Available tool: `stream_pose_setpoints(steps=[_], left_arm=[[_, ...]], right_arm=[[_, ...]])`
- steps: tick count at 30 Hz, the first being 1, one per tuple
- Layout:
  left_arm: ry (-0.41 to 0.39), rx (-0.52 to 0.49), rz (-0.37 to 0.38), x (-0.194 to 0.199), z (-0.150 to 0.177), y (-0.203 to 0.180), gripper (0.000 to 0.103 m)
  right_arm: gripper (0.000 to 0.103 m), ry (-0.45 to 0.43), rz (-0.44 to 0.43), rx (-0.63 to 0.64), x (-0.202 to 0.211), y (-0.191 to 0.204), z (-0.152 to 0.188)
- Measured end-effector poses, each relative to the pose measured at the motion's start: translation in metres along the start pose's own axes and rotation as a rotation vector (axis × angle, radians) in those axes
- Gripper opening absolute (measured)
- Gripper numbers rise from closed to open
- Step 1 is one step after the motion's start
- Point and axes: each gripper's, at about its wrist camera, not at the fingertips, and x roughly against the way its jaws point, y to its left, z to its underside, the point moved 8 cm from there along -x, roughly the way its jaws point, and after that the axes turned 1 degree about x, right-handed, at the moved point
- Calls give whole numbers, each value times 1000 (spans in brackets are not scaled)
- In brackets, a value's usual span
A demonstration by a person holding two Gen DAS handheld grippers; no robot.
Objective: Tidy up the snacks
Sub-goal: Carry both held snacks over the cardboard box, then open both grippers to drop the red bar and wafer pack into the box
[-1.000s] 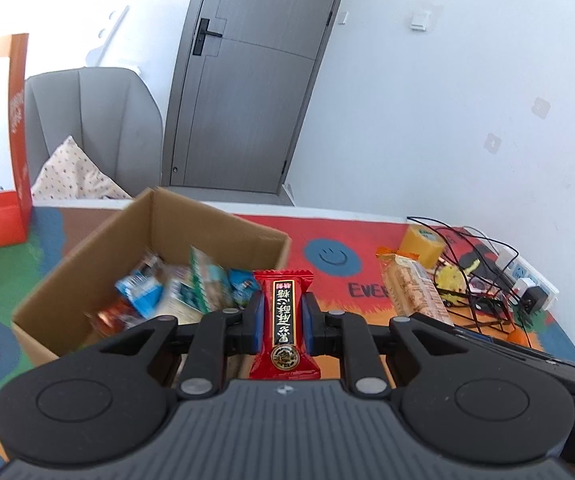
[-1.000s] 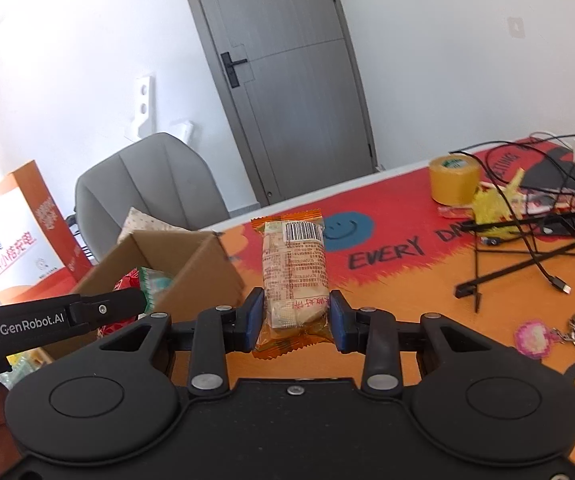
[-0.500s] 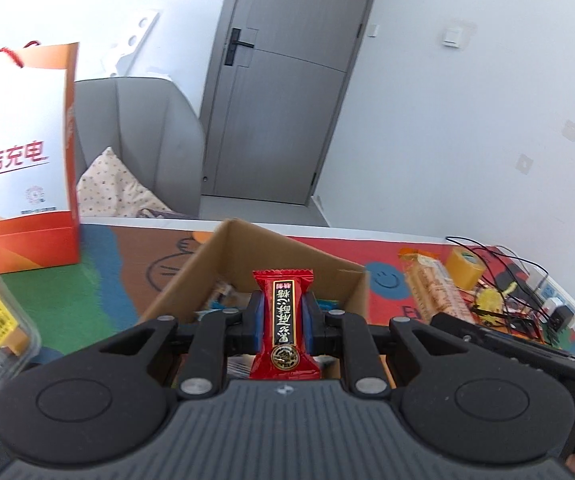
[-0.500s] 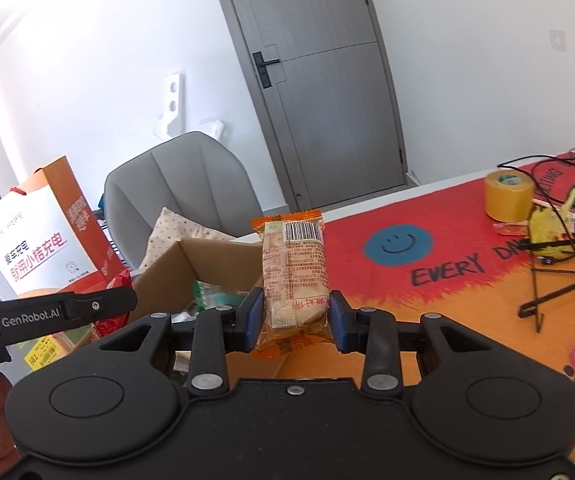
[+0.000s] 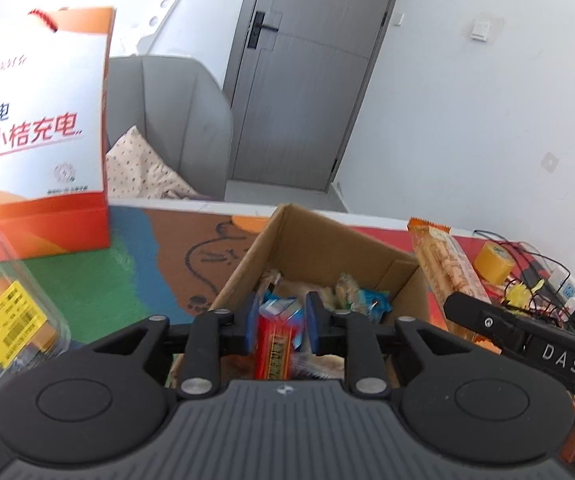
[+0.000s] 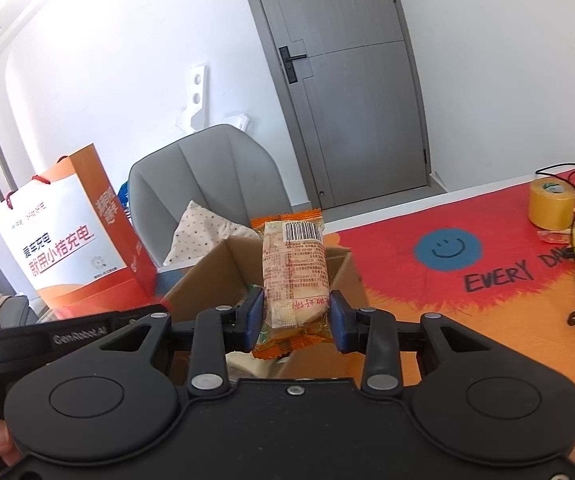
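Left gripper [image 5: 280, 322] hangs over the open cardboard box [image 5: 319, 240] with its jaws spread apart; the red snack bar [image 5: 274, 350], blurred, sits between them but touches neither pad, so it reads as released and dropping toward the packets already piled inside. That spot above the box makes sense for letting a snack fall in. An orange-and-white paper bag [image 5: 39, 120] stands on the worktop [image 5: 99, 292] to the left.

Right gripper [image 6: 296, 320] is clenched on a biscuit packet [image 6: 293, 272], holding it upright near its lower end, just short of the same box [image 6: 215, 276], probably waiting its turn. Its wrapper is clear with orange crimped ends, a barcode on top and small red print.
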Motion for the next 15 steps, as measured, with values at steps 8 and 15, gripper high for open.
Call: stream_pose_setpoints(steps=[8,15], left_arm=[[-14,46,-9,14,3,21,30],[-28,69,-16,25,4,34,44]], right_arm=[[35,23,-24,11,-8,21,6],[35,23,-44,10,-9,38,7]])
